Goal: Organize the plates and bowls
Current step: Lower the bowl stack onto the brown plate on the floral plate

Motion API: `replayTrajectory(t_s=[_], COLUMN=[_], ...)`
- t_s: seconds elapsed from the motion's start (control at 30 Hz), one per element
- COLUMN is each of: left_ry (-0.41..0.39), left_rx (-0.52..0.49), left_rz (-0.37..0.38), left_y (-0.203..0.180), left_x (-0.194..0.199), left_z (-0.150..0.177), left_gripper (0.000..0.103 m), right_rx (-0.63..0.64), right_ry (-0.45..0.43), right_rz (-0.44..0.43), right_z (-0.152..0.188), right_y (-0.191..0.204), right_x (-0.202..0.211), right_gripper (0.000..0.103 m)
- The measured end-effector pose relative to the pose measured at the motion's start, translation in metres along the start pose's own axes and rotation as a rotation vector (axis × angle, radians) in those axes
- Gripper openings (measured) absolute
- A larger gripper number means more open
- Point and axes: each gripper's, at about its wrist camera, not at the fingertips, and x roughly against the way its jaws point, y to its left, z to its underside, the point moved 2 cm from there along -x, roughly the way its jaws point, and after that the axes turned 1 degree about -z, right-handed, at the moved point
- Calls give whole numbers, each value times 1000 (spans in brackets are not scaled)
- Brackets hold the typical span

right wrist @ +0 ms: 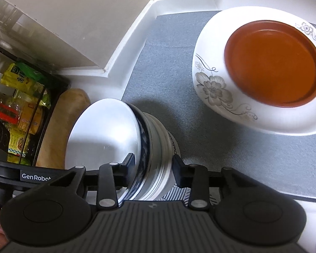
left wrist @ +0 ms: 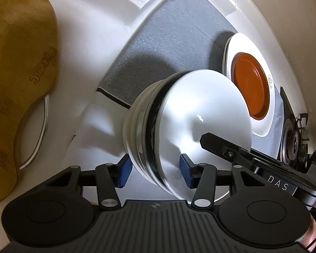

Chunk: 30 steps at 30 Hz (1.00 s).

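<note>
Surface: white kitchen surface (left wrist: 94, 48) in a corner, carrying a grey mat (right wrist: 168, 48) that cushions the crockery.
Cutting board: wooden cutting board (left wrist: 19, 73) stands left of the bowl stack, off the mat.
Bowl stack: nested bowl stack (left wrist: 179, 130) sits at the mat's near edge, white bowl uppermost.
Left claw (left wrist: 155, 168): fingers apart, straddling the stack's rim on one side, not clearly pressing.
Right claw (right wrist: 153, 164): fingers apart astride the opposite rim; two-sided hold probably steadies a heavy stack.
Plates: orange plate (right wrist: 273, 63) rests inside the flowered white plate (right wrist: 212, 88), right of the bowl stack, like sorted with like.
</note>
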Motion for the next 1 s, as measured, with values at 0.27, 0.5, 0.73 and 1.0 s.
replayTrajectory(t_s=[0.27, 0.5, 0.73, 1.0], left_ry=[-5, -20, -40, -42], left_rx=[-42, -107, -178, -226], left_rz=[-18, -25, -8, 10], left_y=[-25, -64, -110, -153], left_x=[10, 20, 25, 18], left_z=[-3, -13, -30, -49], left_gripper=[53, 53, 53, 53], right_rx=[-29, -57, -55, -75], right_ry=[-54, -111, -187, -239], right_rz=[-18, -9, 9, 22], right_z=[-3, -14, -37, -63], right_y=[-6, -18, -37, -65], right_x=[20, 50, 87, 116], right_gripper=[42, 42, 41, 41])
